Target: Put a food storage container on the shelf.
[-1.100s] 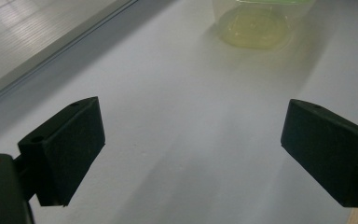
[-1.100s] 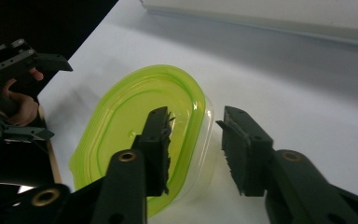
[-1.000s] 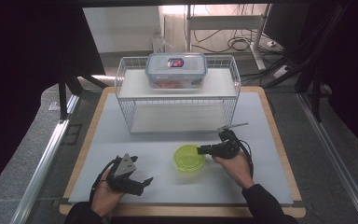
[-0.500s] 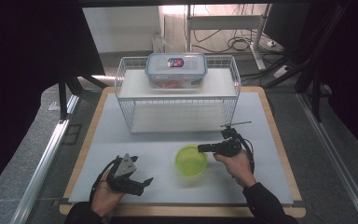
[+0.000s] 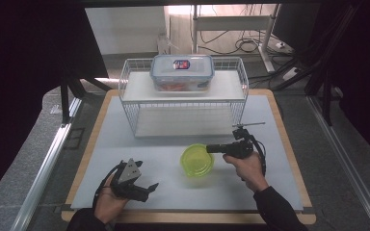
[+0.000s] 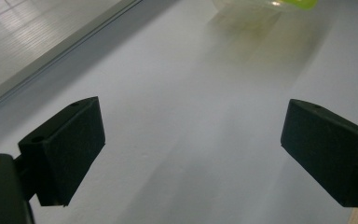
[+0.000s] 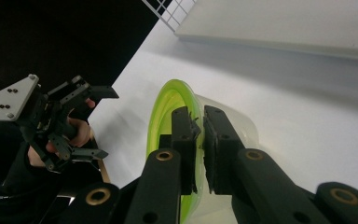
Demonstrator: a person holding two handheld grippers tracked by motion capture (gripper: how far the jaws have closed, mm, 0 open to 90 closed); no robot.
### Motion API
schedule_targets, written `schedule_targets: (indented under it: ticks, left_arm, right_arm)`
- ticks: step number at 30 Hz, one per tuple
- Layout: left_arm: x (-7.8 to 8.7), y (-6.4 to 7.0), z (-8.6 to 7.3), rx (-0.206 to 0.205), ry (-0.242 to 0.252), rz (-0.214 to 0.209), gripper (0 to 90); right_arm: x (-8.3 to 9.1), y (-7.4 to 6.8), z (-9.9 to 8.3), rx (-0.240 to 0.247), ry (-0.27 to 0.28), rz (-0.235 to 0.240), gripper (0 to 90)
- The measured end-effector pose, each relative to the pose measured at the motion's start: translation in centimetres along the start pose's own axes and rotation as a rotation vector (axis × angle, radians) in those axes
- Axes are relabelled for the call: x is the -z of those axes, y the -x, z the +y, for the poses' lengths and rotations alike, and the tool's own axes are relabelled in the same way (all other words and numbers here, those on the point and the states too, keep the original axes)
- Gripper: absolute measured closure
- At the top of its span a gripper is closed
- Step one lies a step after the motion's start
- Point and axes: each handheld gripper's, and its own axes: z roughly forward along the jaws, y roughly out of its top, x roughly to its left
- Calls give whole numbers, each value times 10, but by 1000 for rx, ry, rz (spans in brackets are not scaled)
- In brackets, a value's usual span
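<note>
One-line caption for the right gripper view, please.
Right gripper shut on the rim of a yellow-green bowl over the white mat; left gripper open beyond.

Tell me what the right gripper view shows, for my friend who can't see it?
The right gripper has its two black jaws shut on the rim of a round, see-through bowl with a lime green rim, tipped on its side above a white table mat. Farther off, a hand holds the open left gripper.

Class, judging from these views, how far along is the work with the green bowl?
Done: the right hand-held gripper has pinched the green bowl's rim. In hand: the bowl sits before the wire rack. Left: placing it, where is unclear. The left hand-held gripper waits open.
</note>
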Motion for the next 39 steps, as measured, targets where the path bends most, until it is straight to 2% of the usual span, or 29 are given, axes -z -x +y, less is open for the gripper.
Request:
schedule_targets:
  ticks: [11,27,39]
  left_arm:
    - [1,0,0,-1,4,3,60]
    - [1,0,0,1,5,2,60]
    - [0,-1,0,-3,3,2,60]
  right_arm:
    - [15,-16,18,7,47,37,839]
    - [41,-48,59,33,115,80,839]
    - [51,-56,80,21,146,102,839]
